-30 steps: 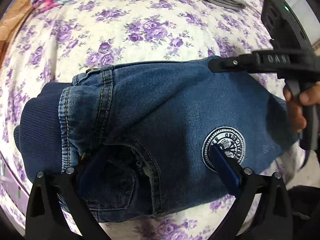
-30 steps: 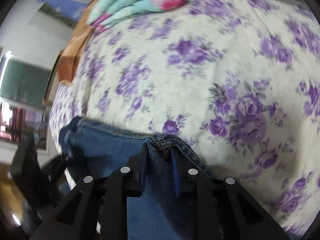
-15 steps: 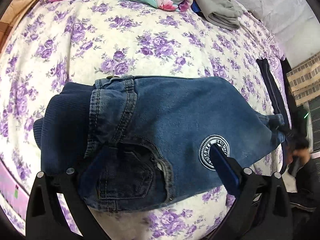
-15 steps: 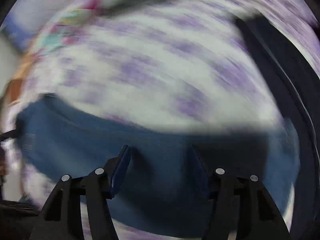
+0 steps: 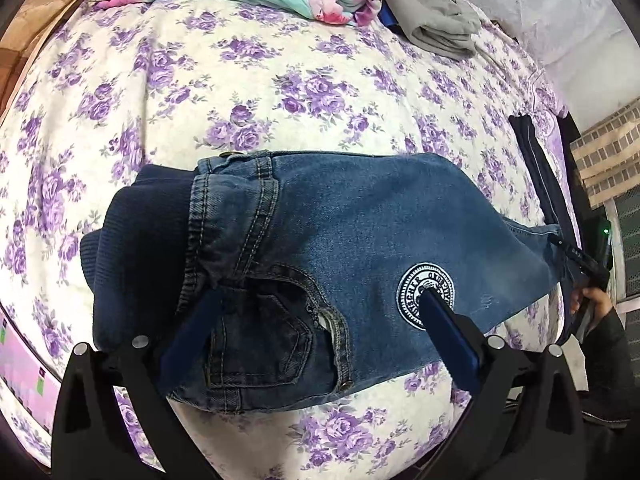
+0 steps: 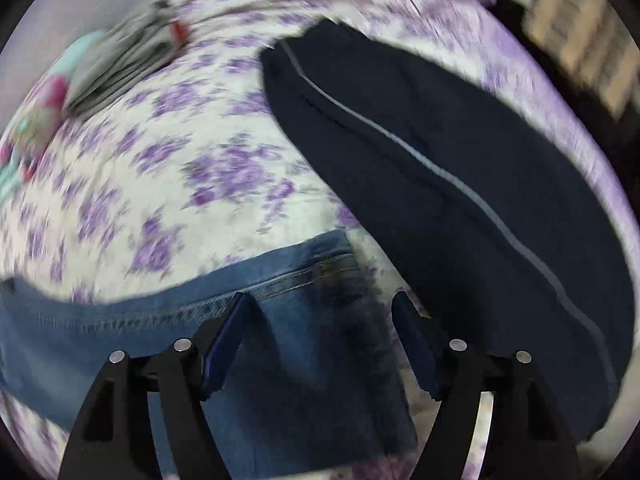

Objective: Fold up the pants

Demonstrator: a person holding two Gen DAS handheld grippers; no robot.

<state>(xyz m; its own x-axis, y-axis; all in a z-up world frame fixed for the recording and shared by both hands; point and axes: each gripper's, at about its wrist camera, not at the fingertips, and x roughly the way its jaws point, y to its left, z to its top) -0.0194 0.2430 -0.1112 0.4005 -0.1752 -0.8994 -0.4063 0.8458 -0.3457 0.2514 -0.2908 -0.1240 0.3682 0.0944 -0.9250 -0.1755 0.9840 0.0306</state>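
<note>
Denim jeans [image 5: 360,248] lie folded on the floral bedsheet [image 5: 200,92], long axis running left to right, ribbed waistband left, hem right. Left gripper [image 5: 320,312] stands spread wide above the pocket and round patch [image 5: 426,294]. Right gripper [image 6: 320,320] is opening over the hem, pads clear. Dark trousers [image 6: 460,152] lie beyond.

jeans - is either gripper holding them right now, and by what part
Neither grips the jeans. The left gripper stands open over the waist end; the right gripper is opening astride the leg hem, pads clear of it.
</note>
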